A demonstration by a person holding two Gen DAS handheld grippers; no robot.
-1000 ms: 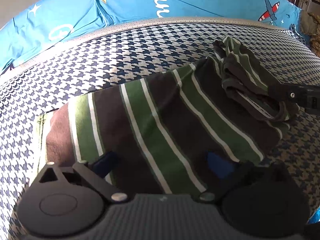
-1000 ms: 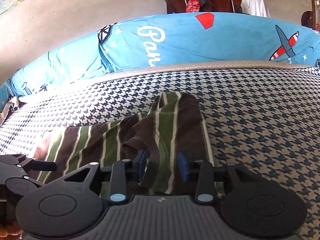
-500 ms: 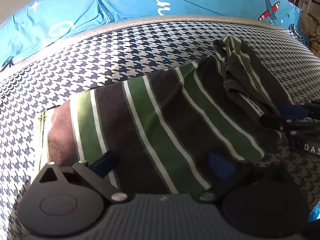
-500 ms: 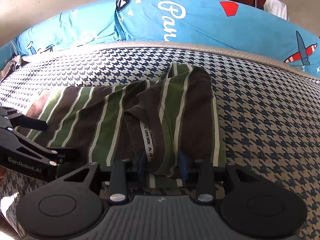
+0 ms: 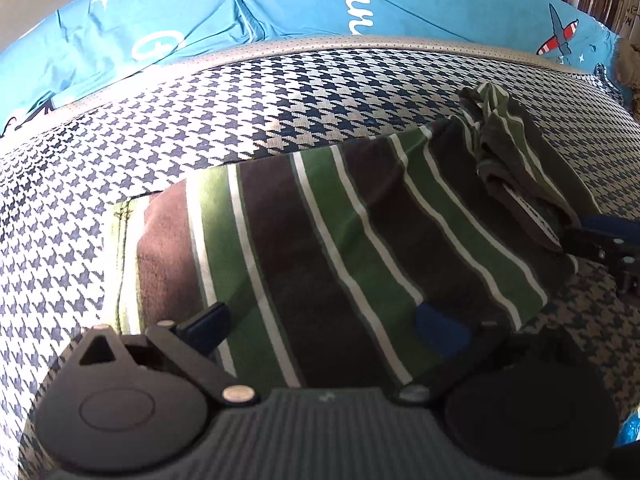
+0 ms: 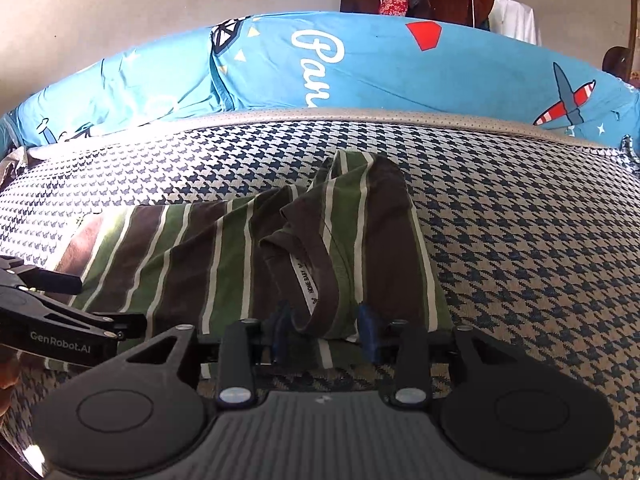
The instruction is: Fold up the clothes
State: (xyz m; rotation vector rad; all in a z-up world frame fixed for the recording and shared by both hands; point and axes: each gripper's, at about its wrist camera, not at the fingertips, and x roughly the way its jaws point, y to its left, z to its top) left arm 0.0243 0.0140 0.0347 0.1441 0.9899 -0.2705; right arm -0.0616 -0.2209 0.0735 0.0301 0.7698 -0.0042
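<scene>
While the striped shirt (image 5: 336, 240) lies flat on the houndstooth cushion (image 5: 280, 96), its long axis runs across the seat from the hem at the left to the bunched collar (image 6: 316, 264) at the right. At the left end, the left gripper (image 5: 320, 326) sits at the shirt's near edge with its blue pads (image 5: 206, 322) spread wide, the striped cloth lying between and under them; nothing there looks pinched. Moving right, the body of the shirt is smooth, then rumples where a sleeve and the neckband are turned over onto it. At that right end the right gripper (image 6: 324, 334) sits with its jaws narrowly apart on either side of the collar fold; whether they grip the cloth cannot be told. Each gripper is thus nearest its own end of the garment, and the shirt extends away from both toward the blue pillows (image 6: 360, 64) behind.
</scene>
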